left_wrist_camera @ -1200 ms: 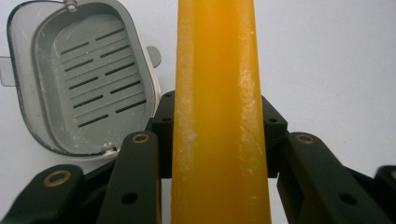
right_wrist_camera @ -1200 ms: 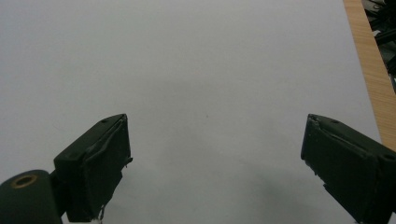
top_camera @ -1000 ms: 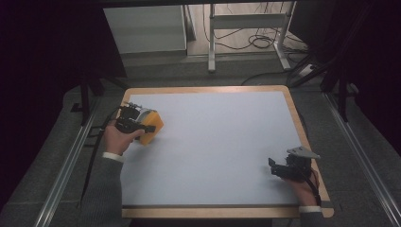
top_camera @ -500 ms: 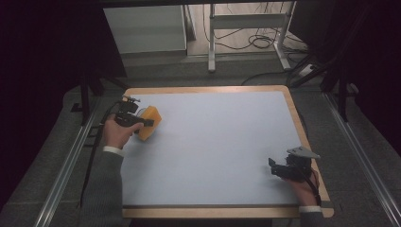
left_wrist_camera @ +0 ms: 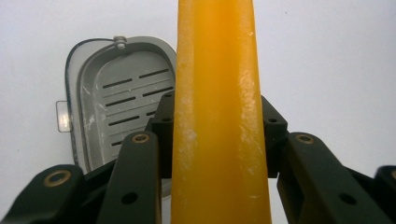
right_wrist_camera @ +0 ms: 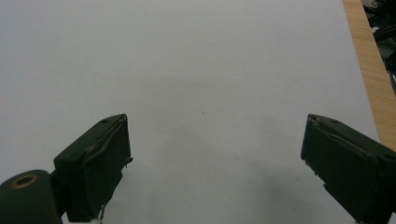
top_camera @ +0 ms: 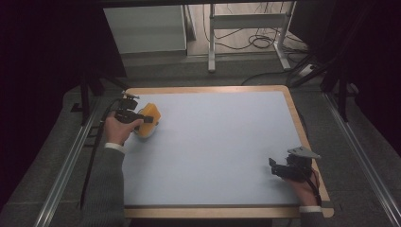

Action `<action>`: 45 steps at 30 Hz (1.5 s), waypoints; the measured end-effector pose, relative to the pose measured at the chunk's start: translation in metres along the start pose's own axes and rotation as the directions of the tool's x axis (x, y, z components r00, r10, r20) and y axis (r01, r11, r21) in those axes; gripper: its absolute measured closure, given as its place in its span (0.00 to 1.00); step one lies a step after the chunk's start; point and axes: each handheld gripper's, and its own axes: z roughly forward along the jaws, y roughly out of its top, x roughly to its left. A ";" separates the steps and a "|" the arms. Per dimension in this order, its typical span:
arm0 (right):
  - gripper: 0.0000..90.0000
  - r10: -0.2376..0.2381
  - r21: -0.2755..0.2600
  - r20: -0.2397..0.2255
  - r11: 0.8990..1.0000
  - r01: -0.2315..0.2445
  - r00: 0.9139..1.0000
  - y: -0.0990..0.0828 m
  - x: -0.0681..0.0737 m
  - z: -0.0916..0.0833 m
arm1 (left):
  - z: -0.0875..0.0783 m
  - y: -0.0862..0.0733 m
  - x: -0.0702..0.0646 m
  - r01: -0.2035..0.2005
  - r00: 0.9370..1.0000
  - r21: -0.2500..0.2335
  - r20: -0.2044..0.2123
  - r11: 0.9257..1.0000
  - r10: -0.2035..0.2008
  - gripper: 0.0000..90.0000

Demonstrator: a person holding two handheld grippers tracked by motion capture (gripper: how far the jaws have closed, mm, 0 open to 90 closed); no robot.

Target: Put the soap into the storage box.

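Pale blue mat [top_camera: 217,146] covers wood-edged table [top_camera: 293,106]. White cabinet [top_camera: 144,28], metal frame legs [top_camera: 246,21] and loose cables [top_camera: 262,41] stand on floor beyond far edge.

left tongs [top_camera: 147,119] at table [top_camera: 213,142] far-left, right tongs [top_camera: 273,166] near-right, well apart

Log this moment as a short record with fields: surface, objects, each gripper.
surface: pale blue table mat with a wooden border
held object: orange plastic lid, upright between the jaws
other object: grey slotted plastic tray, flat on the mat beneath the lid
left gripper: shut on the lid, far-left of the mat
right gripper: open, jaws wide apart over bare mat
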 end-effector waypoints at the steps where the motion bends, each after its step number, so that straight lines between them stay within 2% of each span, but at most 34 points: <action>1: 0.09 -0.001 -0.002 0.001 1.000 0.001 1.000 0.000 0.000 0.000 | 0.001 0.001 0.002 0.008 1.000 -0.006 -0.001 1.000 -0.008 0.68; 4: 0.09 0.001 0.000 0.003 1.000 -0.001 1.000 0.000 0.000 0.000 | 0.001 0.002 0.004 0.015 1.000 -0.009 -0.003 1.000 -0.015 0.68; 8: 0.09 0.004 -0.002 0.004 1.000 -0.004 1.000 0.000 -0.001 0.000 | 0.002 0.004 0.008 0.027 0.999 -0.016 -0.026 1.000 -0.027 0.68; 11: 0.09 0.004 -0.001 0.007 1.000 -0.004 1.000 -0.001 -0.002 0.000 | 0.004 0.005 0.012 0.038 0.999 -0.014 -0.024 0.999 -0.039 0.68; 15: 0.09 0.008 -0.002 0.007 1.000 -0.008 1.000 -0.001 -0.003 -0.001 | 0.008 0.007 0.018 0.061 0.997 -0.021 -0.037 0.998 -0.062 0.68; 19: 0.09 0.007 -0.001 0.008 1.000 -0.007 1.000 -0.001 -0.003 -0.001 | 0.010 0.007 0.020 0.064 0.996 -0.025 -0.058 0.998 -0.065 0.68; 21: 0.09 0.006 -0.002 0.009 1.000 -0.006 1.000 -0.001 -0.004 -0.001 | 0.013 0.007 0.024 0.076 0.995 -0.035 -0.056 0.997 -0.078 0.68; 24: 0.09 0.005 -0.002 0.009 1.000 -0.005 1.000 -0.001 -0.004 -0.001 | 0.015 0.006 0.026 0.086 0.993 -0.025 -0.084 0.996 -0.088 0.68; 33: 0.09 0.001 0.003 0.010 1.000 -0.001 1.000 -0.002 -0.003 0.000 | 0.023 0.000 0.034 0.125 0.988 -0.039 -0.089 0.991 -0.128 0.68; 40: 0.09 0.002 0.004 0.011 1.000 -0.002 1.000 -0.002 -0.003 0.000 | 0.028 -0.003 0.034 0.121 0.988 -0.036 -0.094 0.992 -0.124 0.67; 41: 0.09 0.001 0.004 0.010 1.000 -0.001 1.000 -0.002 -0.003 0.000 | 0.028 -0.004 0.035 0.123 0.988 -0.061 -0.081 0.990 -0.128 0.66; 42: 0.09 0.001 0.004 0.010 1.000 -0.001 1.000 -0.002 -0.003 0.000 | 0.028 -0.004 0.035 0.123 0.988 -0.061 -0.081 0.990 -0.128 0.63; 43: 0.09 0.002 0.004 0.010 1.000 -0.002 1.000 -0.002 -0.003 0.000 | 0.023 -0.003 0.033 0.124 0.989 -0.103 -0.073 0.987 -0.132 0.57; 45: 0.09 0.002 0.004 0.010 1.000 -0.002 1.000 -0.002 -0.003 -0.001 | 0.017 -0.001 0.031 0.106 0.990 -0.105 -0.082 0.989 -0.115 0.47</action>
